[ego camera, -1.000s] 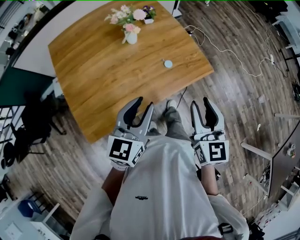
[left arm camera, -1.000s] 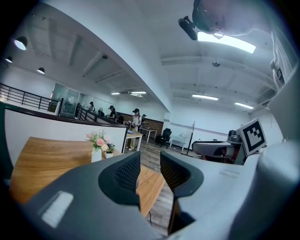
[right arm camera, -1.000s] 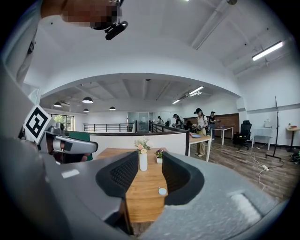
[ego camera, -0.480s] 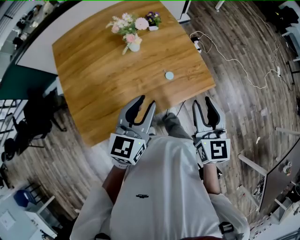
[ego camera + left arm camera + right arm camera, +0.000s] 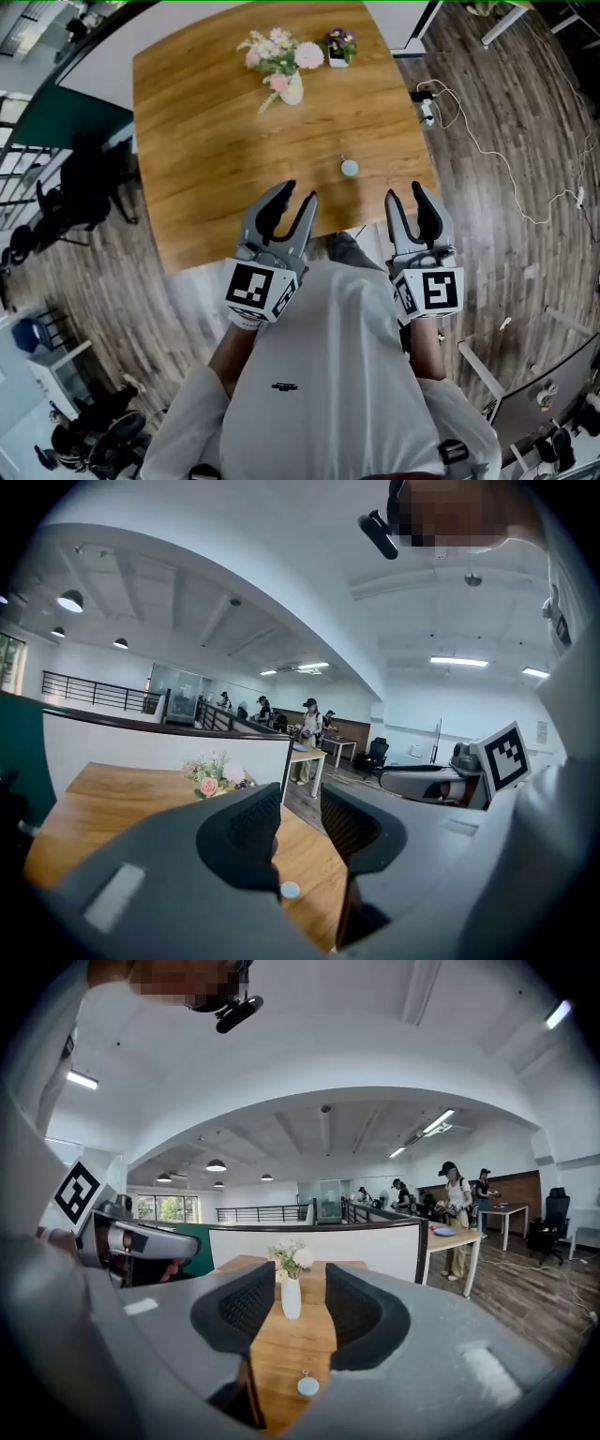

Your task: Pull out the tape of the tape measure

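Observation:
The tape measure (image 5: 349, 168) is a small round pale disc lying on the wooden table (image 5: 206, 141), near its front right corner. It also shows low between the jaws in the left gripper view (image 5: 290, 890) and in the right gripper view (image 5: 307, 1386). My left gripper (image 5: 298, 194) is held over the table's near edge, open and empty, with the disc to its right and a little beyond. My right gripper (image 5: 405, 192) hovers at the table's right corner, short of the disc. Its jaws have just been opening wider and nothing is between them.
A white vase of pink and white flowers (image 5: 286, 66) and a small pot of purple flowers (image 5: 339, 45) stand at the table's far side. A power strip with a white cable (image 5: 427, 103) lies on the floor at right. Dark chairs (image 5: 84, 197) stand at left.
Both grippers have come forward from beside the person's body to the table's near edge. The tape measure now lies much closer to their tips.

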A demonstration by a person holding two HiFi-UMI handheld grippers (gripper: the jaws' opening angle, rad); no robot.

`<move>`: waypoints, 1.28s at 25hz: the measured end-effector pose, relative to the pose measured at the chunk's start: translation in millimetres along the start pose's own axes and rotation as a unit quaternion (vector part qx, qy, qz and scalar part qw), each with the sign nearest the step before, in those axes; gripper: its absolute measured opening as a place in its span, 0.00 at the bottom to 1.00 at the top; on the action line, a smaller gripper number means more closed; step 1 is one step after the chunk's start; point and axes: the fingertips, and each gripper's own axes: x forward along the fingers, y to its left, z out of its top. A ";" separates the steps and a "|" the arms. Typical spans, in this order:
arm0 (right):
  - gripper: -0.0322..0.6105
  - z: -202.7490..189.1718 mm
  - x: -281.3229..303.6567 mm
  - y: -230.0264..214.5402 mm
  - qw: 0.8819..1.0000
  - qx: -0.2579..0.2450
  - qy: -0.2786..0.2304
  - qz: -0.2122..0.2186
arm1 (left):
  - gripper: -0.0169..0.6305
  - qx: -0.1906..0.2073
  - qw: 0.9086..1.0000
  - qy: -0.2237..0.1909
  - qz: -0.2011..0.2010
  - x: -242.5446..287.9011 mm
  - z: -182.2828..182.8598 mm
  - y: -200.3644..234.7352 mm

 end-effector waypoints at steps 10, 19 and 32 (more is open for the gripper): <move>0.33 -9.7 38.0 -38.5 0.995 -0.016 0.012 0.097 | 0.23 -0.016 0.995 -0.015 0.094 34.7 -4.2 -8.0; 0.34 -14.5 48.3 -48.2 0.990 -0.035 0.029 0.132 | 0.23 -0.032 0.992 0.009 0.125 41.5 -20.2 -12.3; 0.35 -42.8 44.9 -62.0 0.988 -0.052 0.058 0.136 | 0.23 -0.036 0.991 0.044 0.125 76.9 -58.2 -19.7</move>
